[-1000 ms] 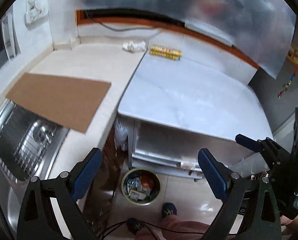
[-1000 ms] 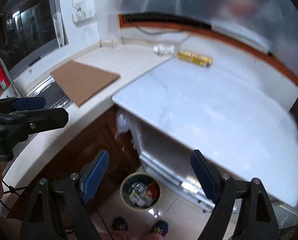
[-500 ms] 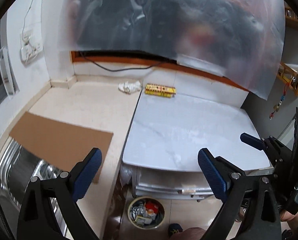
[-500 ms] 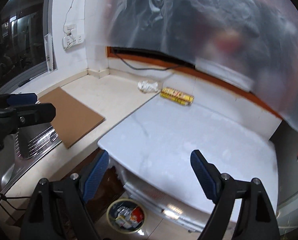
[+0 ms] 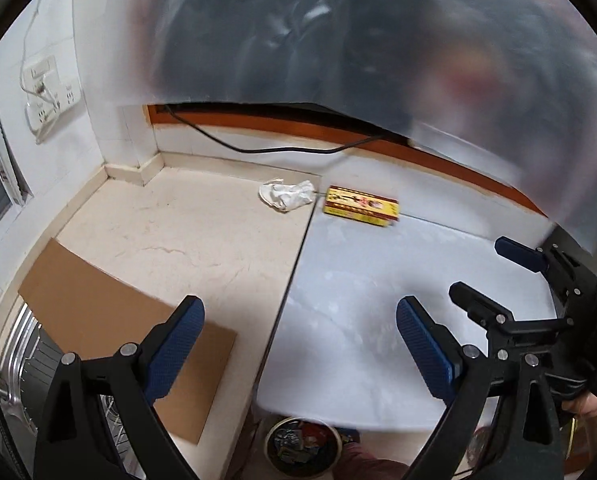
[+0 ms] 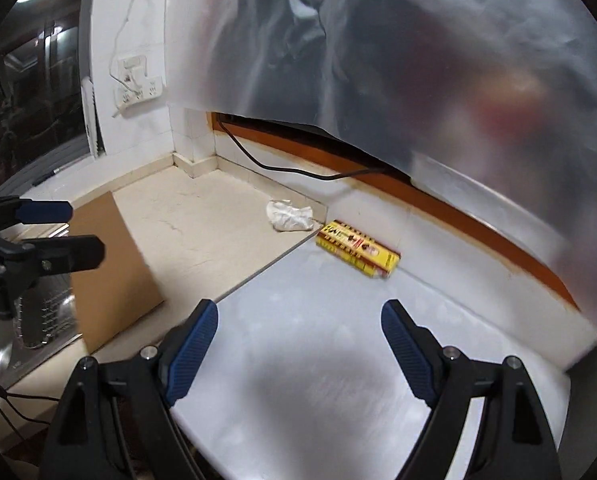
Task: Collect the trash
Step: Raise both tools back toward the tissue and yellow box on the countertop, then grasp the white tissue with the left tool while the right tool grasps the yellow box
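We're over an L-shaped kitchen counter. Left gripper jaws spread wide, nothing between them. Right gripper same: wide apart, empty. Both hang above the surface, touching nothing.

Trash on the counter: crumpled white tissue at the back edge of the beige stone counter, right at the seam. Yellow box lies flat just beside it, on the white marble slab, near the back wall. Tissue and box are close but apart. Both sit well ahead of our grippers.

Brown cardboard sheet lies flat on the beige side, partly overhanging the steel sink.

Below the slab's front edge we see a round bin on the floor with mixed wrappers inside.

Room: white tiled wall, socket strip in the corner, black cable running along an orange-brown ledge. Translucent plastic sheet hangs over the upper wall; what's behind it is too blurred to tell. Dark window at the left.
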`<action>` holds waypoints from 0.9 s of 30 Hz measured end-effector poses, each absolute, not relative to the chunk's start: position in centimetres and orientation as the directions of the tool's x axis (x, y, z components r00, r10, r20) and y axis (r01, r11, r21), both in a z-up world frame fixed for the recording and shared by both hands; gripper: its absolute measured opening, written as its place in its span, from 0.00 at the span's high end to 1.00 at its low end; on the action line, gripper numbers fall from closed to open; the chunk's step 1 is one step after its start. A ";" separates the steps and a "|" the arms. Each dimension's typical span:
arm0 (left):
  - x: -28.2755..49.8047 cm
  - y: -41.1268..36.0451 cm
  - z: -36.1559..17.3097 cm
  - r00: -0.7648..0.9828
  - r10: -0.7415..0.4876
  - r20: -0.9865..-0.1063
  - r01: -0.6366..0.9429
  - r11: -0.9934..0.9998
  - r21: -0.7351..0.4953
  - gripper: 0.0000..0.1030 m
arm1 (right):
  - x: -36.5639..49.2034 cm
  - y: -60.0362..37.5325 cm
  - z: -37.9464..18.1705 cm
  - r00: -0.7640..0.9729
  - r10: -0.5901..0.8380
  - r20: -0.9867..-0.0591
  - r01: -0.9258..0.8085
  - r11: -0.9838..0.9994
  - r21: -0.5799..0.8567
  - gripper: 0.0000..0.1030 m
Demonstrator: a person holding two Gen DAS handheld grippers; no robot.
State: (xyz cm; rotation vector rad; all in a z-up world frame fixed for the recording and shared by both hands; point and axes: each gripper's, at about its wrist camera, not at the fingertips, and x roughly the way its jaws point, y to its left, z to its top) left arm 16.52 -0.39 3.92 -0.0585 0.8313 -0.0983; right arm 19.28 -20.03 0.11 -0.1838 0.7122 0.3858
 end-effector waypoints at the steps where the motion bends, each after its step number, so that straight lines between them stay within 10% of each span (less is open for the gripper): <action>1: 17.7 -0.5 3.7 0.662 -0.109 -0.741 0.052 0.994 -0.099 0.07 | 20.9 -20.4 -0.2 0.680 0.288 -0.675 -0.419 0.907 -0.035 0.18; 27: 41.5 -2.0 -7.5 0.551 -0.033 -0.834 -0.135 0.983 -0.128 0.07 | 43.9 -17.2 -14.8 0.511 0.188 -0.839 -0.660 0.711 -0.243 0.36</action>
